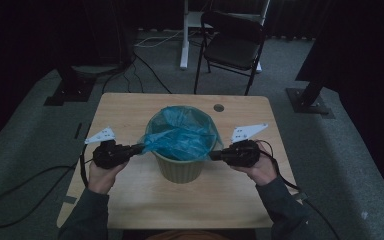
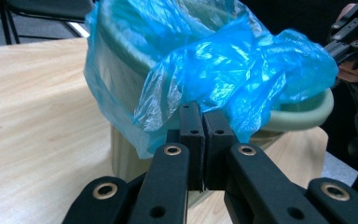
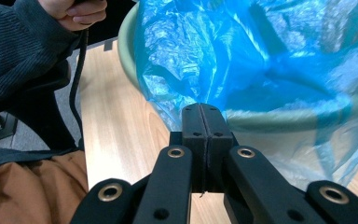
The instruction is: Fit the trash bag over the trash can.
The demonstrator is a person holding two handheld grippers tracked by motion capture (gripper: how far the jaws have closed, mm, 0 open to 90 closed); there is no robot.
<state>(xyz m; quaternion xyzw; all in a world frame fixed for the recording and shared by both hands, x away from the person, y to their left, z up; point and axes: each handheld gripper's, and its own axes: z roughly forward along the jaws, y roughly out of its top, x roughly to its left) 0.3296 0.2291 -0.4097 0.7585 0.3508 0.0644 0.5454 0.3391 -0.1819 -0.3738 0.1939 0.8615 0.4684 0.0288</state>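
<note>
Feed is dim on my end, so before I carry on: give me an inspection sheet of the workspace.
Surface: wooden table, bare, with a round hole at the far edge.
Job's things: green bin at centre, blue bag draped over its rim.
Clutter: nothing seen.
Grippers: left hand-held gripper shut on the bag's edge; right hand-held gripper shut on the opposite edge.
Cables: one trails from each gripper off the table; more on the floor.
Surroundings: black chair beyond the table, grey carpet.
</note>
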